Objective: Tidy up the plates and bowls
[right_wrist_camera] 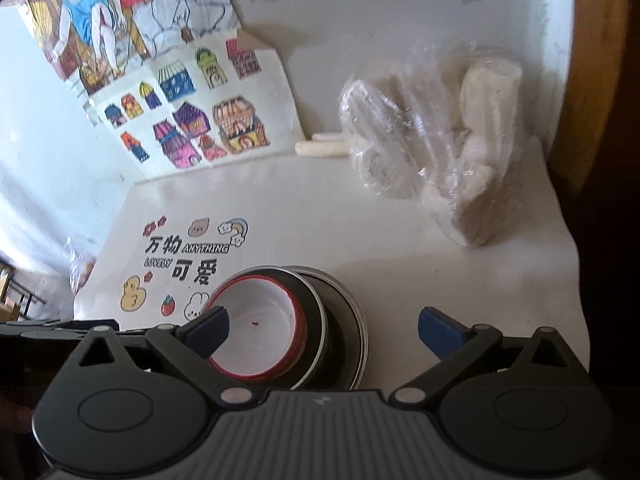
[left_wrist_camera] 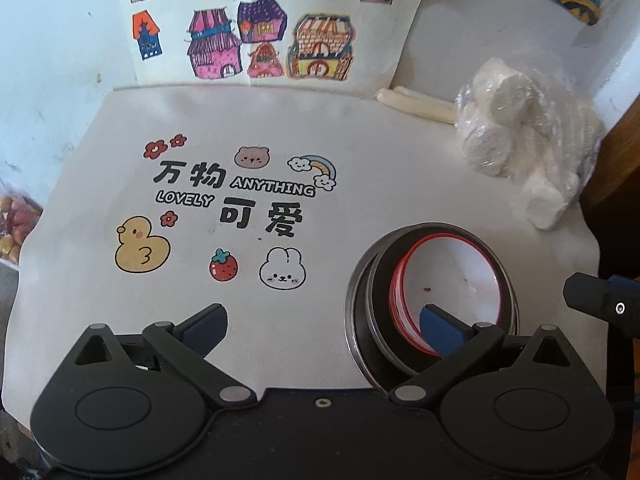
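We see a white printed cloth (left_wrist_camera: 280,128) covering the tabletop. A plastic bag of white rolls (left_wrist_camera: 516,128) sits at its far right corner, beside pale sticks (left_wrist_camera: 416,102). House drawings (left_wrist_camera: 260,20) line the far edge.

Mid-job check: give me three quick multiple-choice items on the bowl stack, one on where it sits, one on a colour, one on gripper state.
1. The bowl stack sits on:
A. the white mat
B. a shelf
C. the plastic bag

2. The rim of the inner white bowl is:
A. blue
B. red
C. green

3. The left gripper and right gripper are:
A. both shut
B. only the left open
C. both open

Answers: 1 A, the stack rests on the mat beside the rabbit print. 2 B, a red ring edges it. 3 C, each pair of fingers stands wide apart, gripping nothing.
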`<state>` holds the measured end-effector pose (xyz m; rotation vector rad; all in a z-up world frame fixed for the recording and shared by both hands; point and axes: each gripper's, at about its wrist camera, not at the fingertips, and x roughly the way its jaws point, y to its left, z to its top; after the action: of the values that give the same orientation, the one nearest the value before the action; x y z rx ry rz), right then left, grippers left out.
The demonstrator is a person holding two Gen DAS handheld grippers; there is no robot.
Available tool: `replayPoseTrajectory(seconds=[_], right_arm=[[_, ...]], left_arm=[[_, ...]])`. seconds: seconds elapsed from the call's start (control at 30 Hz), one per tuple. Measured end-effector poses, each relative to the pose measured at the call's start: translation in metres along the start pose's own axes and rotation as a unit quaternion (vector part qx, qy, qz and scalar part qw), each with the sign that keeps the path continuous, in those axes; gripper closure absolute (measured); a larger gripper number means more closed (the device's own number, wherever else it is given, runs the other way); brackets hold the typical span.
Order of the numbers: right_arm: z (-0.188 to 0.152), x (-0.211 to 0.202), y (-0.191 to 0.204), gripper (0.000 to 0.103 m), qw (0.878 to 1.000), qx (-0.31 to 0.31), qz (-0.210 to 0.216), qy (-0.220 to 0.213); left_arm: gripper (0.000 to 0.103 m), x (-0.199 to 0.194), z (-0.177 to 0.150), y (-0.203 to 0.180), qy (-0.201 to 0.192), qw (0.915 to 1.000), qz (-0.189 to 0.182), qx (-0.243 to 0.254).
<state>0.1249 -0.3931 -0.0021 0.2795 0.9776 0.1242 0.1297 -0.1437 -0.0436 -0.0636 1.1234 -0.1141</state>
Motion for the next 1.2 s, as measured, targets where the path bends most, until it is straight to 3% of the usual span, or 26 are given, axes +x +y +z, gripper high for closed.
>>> replayPoseTrajectory(seconds=[0.23, 0.53, 0.93, 1.2], right_arm=[[-0.027, -0.032, 0.018, 0.0, 0.998, 0.018, -0.026, -0.05], [-0.082, -0.079, 0.051, 0.0, 0.994, 0.027, -0.04, -0.1], [-0.15, -0.121, 0.069, 0.0, 0.991, 0.004, -0.067, -0.118], [-0.163, -0.132, 0.069, 0.0, 0.991, -0.014, -0.069, -0.117]], left_arm=[[0.001, -0.029, -0.022, 0.011, -0.027, 0.9992, -0.016, 0.027], [0.001, -0.075, -0.074, 0.029, -0.06, 0.9957, -0.027, 0.066], [0.001, -0.124, -0.135, 0.044, -0.118, 0.9882, -0.032, 0.092], [0.001, -0.136, -0.144, 0.045, -0.128, 0.9884, -0.032, 0.075]])
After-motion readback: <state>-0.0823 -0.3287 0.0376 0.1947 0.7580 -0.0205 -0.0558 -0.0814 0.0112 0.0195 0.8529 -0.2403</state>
